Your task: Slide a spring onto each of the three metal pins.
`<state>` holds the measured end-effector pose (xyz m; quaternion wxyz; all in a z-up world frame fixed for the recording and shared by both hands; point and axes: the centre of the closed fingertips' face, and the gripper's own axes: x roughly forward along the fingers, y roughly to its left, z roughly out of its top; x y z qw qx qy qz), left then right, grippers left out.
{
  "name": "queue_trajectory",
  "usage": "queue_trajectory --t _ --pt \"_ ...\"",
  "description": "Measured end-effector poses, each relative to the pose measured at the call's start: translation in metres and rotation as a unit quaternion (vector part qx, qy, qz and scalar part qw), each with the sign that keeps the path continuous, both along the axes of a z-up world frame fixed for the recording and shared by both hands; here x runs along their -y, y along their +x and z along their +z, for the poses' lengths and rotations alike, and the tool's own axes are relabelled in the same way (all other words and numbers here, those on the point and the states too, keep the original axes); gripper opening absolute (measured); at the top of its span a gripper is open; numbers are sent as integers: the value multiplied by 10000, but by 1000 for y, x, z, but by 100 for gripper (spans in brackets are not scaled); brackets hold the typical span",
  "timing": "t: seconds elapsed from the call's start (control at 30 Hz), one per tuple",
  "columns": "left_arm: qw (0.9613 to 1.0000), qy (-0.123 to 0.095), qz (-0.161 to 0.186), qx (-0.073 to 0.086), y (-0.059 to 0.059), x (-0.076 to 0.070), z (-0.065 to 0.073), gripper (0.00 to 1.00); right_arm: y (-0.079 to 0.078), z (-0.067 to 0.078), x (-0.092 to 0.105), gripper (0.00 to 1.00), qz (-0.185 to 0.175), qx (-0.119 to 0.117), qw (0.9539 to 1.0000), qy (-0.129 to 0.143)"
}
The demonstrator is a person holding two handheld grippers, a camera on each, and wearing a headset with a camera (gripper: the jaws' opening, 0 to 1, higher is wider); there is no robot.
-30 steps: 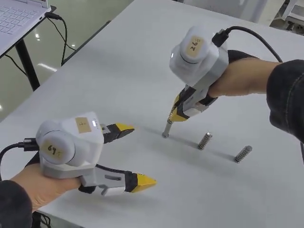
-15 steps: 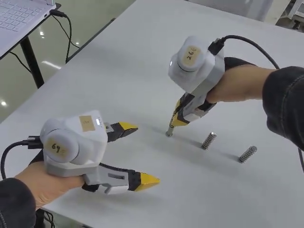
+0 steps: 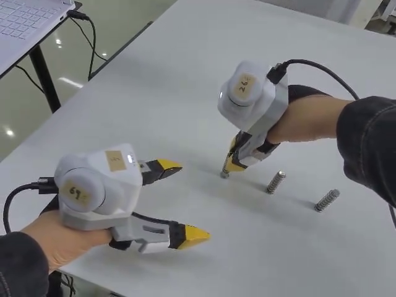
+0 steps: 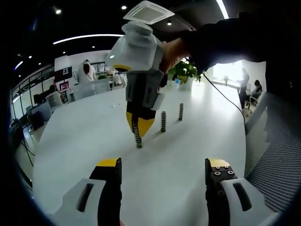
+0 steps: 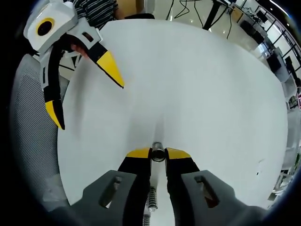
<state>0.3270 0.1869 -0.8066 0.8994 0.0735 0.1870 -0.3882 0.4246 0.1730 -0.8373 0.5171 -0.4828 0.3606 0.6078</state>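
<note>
Three metal pins stand on the white table (image 3: pixel 185 74). My right gripper (image 3: pixel 231 166) points down at the leftmost pin (image 3: pixel 224 175) and is shut on the spring (image 4: pixel 137 133) that sits around it. The pin's round top (image 5: pixel 158 153) shows between the shut yellow jaw tips of my right gripper (image 5: pixel 158 154). The middle pin (image 3: pixel 276 182) and the right pin (image 3: pixel 327 200) each carry a spring. My left gripper (image 3: pixel 182 200) hovers low at the front left, open and holding nothing. It faces the right gripper (image 4: pixel 140 126) and the pins.
A laptop (image 3: pixel 25 18) on a side stand sits at the far left, past the table edge, with cables hanging near it. The table's front edge lies just under my left hand. A mesh chair (image 4: pixel 277 155) stands to the right in the left gripper view.
My right gripper has moved down along the leftmost pin, carrying the spring closer to the table. The left gripper has stayed open in about the same place.
</note>
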Motion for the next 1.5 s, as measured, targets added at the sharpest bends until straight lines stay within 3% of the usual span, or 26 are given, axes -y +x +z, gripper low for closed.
queue_trajectory --t 0.6,0.9,1.5 --pt "10000 -14 67 -27 2 -3 0 70 -8 -10 4 14 -39 -77 9999 -97" --pt "10000 -9 63 -36 3 -2 0 70 -4 -13 8 21 -84 -146 9998 -106" --pt "10000 35 26 17 4 1 5 70 2 2 24 26 -454 -203 9986 190"
